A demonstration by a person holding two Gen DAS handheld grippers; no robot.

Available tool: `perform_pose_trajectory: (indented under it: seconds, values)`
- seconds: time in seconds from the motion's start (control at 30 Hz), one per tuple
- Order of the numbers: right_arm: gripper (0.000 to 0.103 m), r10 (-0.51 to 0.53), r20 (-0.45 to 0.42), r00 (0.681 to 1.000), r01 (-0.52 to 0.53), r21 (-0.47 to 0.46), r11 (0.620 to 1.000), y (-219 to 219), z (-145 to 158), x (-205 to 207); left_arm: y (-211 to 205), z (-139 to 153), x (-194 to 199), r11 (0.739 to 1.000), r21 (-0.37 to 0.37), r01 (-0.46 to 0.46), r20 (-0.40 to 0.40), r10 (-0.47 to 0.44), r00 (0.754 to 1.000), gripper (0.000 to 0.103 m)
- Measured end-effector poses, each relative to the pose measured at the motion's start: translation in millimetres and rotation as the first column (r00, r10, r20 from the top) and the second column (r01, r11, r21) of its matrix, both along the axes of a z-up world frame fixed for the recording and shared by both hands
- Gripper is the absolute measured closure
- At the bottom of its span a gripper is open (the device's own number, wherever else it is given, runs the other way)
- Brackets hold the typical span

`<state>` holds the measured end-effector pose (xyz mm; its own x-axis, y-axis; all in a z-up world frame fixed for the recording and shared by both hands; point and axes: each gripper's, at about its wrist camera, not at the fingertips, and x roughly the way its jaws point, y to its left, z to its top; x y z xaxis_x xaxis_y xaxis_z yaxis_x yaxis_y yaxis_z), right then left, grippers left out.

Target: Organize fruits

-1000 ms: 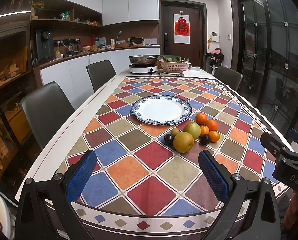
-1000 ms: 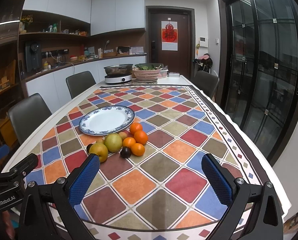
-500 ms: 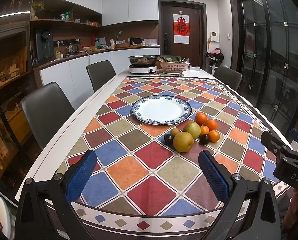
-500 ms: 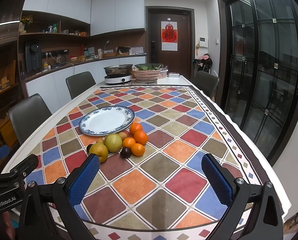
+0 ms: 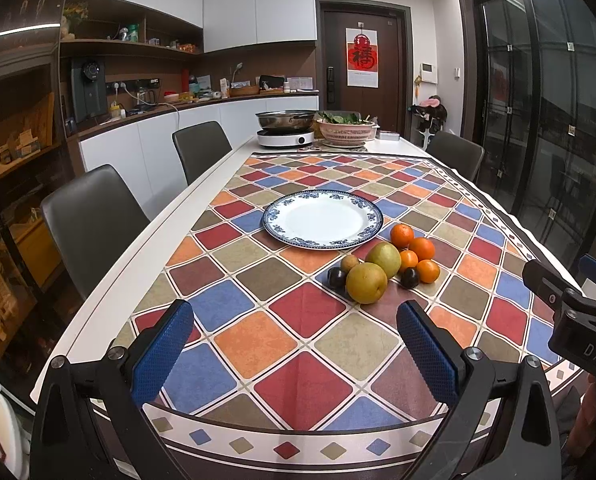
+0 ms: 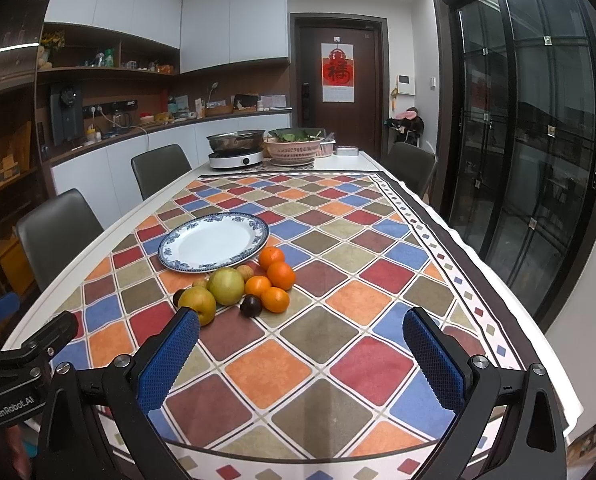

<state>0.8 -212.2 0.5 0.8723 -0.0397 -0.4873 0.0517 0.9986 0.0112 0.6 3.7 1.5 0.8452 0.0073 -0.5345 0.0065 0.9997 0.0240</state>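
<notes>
Nothing has moved to speak of since the earlier frames: both views sit as they did, and the fruit lies where it lay. We hold the left gripper low over the near end of the table, its blue pads spread wide with nothing between them, and the right gripper hangs likewise wide apart and empty just beside it. The fruits are bunched together on the chequered cloth, just at the near edge of the blue-rimmed plate, and none is on it. We count a large yellow-brown pear nearest us, a greenish pear touching it behind, four oranges in a cluster on the right, two dark plums and what look like small tan fruits tucked among them; the right view suggests a second one of these, though we cannot be sure. The plate's white centre is bare. We judge the task not begun: every fruit remains to be lifted, presumably onto the plate. The large pear lies closest to either gripper, and the round fruits, packed touching, may roll when one is drawn out.
</notes>
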Motion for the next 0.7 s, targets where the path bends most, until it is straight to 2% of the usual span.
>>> perform_pose_trajectory:
  seconds: [0.57,0.7]
  values:
    - [0.001,0.002,-0.006,1.000,-0.002,0.001,1.000,-0.5,-0.5,0.9,-1.1,-3.8,1.6,1.000,0.004,0.001,-0.005,0.000,1.000,0.000]
    - [0.001,0.007,-0.019,1.000,-0.007,0.003,1.000,-1.1,-9.1,9.5,-2.5,-9.0,5.1,1.000,0.011,0.010,-0.015,-0.009,1.000,0.000]
